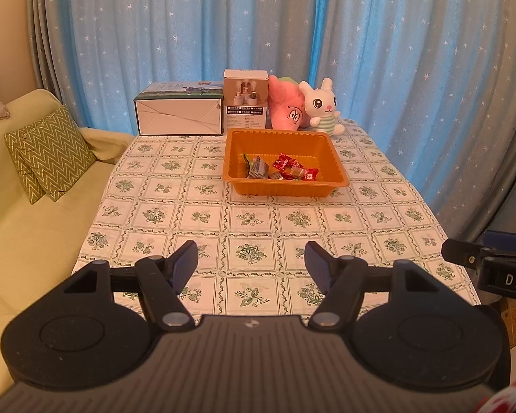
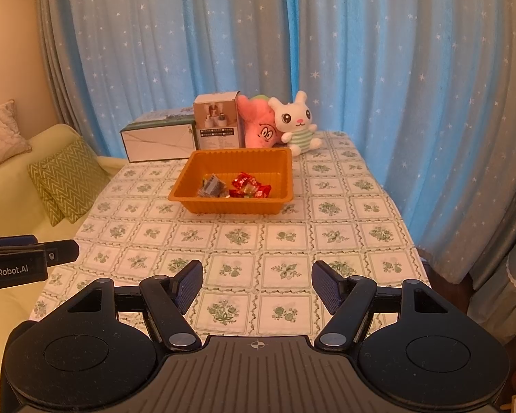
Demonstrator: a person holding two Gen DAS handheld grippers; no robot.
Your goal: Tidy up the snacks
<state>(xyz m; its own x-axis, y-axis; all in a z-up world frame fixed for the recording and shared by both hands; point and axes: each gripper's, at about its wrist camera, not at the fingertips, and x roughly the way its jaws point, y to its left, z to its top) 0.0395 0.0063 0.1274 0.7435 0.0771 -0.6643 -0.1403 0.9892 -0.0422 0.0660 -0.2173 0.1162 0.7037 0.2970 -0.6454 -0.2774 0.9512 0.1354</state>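
Note:
An orange plastic tray (image 1: 340,179) (image 2: 192,201) stands on the far half of the table. Inside it lie several wrapped snacks: red wrappers (image 1: 292,168) (image 2: 249,186) and greenish-grey ones (image 1: 256,168) (image 2: 211,186). My left gripper (image 1: 251,261) hovers open over the table's near end, well short of the tray, with nothing between its fingers. My right gripper (image 2: 257,278) is also open and empty, to the right of the left one and equally far from the tray. Each gripper's side shows at the edge of the other's view.
Behind the tray stand a flat white-and-green carton (image 1: 179,113) (image 2: 158,143), a small upright box (image 1: 246,103) (image 2: 218,125), a pink plush (image 1: 285,108) (image 2: 259,127) and a white rabbit plush (image 1: 321,106) (image 2: 297,125). A yellow sofa with cushions (image 1: 48,158) (image 2: 65,179) lies left; blue curtains hang behind.

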